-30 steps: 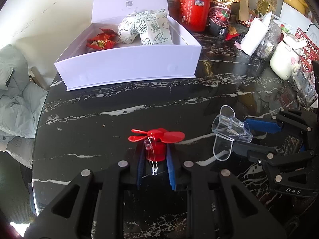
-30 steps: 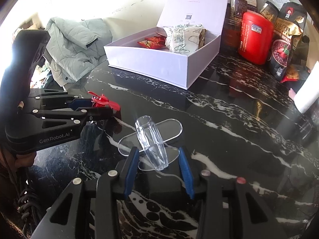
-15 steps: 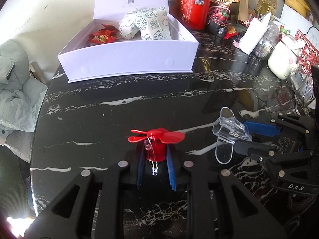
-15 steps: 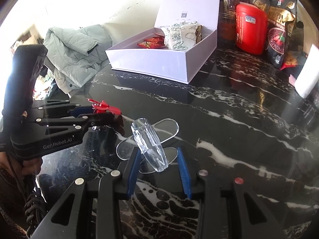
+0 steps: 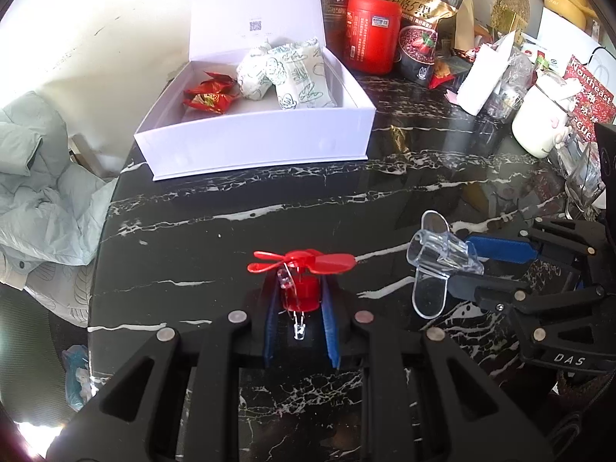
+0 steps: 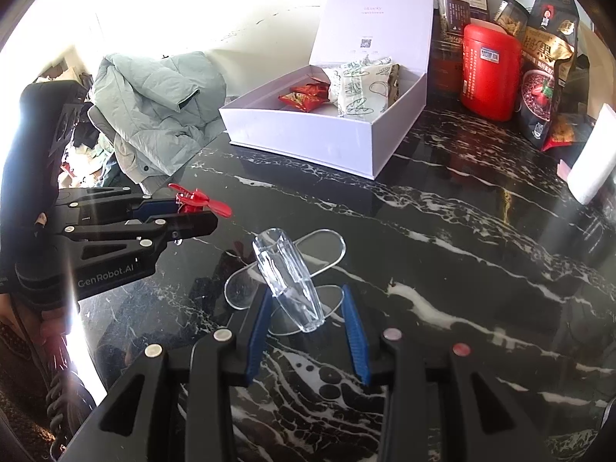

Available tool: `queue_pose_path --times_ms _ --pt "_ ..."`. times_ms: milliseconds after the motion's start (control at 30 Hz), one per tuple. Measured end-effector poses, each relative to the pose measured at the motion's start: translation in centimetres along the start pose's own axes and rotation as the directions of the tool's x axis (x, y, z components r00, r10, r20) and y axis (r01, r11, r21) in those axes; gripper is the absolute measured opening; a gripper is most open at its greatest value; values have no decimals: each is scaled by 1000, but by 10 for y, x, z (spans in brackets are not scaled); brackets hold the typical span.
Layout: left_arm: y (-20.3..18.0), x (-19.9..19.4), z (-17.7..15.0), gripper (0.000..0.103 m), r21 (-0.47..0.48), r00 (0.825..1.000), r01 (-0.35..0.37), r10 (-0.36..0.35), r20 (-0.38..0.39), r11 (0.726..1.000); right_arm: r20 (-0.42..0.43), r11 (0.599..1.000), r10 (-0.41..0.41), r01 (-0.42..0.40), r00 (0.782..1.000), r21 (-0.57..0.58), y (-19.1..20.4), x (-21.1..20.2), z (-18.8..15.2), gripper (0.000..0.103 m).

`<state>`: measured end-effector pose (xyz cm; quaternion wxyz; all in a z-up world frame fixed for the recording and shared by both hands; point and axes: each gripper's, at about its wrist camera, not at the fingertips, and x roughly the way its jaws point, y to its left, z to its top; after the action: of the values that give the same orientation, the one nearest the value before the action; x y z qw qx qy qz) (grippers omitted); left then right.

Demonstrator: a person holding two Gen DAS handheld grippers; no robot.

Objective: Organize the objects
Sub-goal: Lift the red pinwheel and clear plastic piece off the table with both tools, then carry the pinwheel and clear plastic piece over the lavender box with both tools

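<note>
While the left gripper [image 5: 296, 308] clamps the light red fan [image 5: 300, 269], the right gripper [image 6: 306, 315] pinches the slippery, brittle-looking clear plane [image 6: 288, 273] by its body.

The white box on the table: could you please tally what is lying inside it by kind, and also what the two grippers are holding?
Red snack packets: 2
White patterned packets: 2
Red propeller toy in left gripper: 1
Clear plastic piece in right gripper: 1
Total: 6, 4 in the white box

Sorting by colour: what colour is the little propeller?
Red; the propeller shows best in the left wrist view.
</note>
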<state>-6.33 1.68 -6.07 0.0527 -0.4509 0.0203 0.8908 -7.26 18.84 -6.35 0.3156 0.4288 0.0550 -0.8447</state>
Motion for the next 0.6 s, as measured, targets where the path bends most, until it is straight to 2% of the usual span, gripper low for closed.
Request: queue_pose_path --times_ms 600 --pt "-5 -43 23 19 3 996 -50 50 73 999 94 997 0 8 996 -82 17 -48 24 38"
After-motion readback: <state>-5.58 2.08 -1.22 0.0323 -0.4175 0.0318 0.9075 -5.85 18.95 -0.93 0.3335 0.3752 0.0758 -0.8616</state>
